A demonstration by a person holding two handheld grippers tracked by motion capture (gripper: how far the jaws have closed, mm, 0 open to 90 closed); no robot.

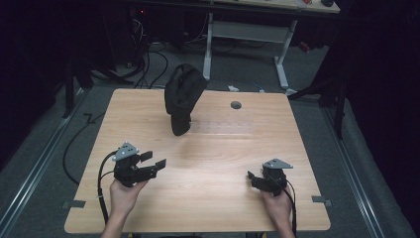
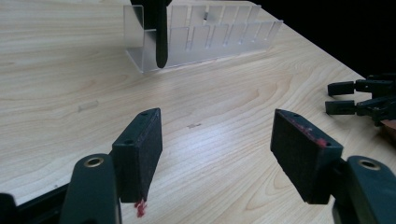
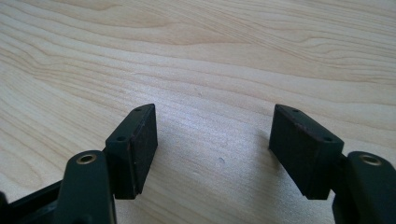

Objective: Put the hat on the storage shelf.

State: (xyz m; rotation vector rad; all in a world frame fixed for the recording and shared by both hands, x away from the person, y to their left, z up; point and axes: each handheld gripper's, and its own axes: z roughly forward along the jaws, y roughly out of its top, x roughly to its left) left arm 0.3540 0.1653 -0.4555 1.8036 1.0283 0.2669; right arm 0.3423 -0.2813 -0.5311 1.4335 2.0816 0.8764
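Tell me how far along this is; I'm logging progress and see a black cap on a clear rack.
Done, by the look of it: the black cap stands in the end slot of the clear slotted rack, whose other slots look empty. In hand: nothing; the left gripper and right gripper are open, apart from the rack, near the table front edge. Left: perhaps nothing, or lifting the cap out.

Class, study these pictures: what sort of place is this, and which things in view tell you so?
Probably a lab or workshop set up for recording. A bare wooden table stands on grey carpet, cables trail over the floor behind it beside a desk frame, dark surroundings close it in, and a person holds a tool in each hand.
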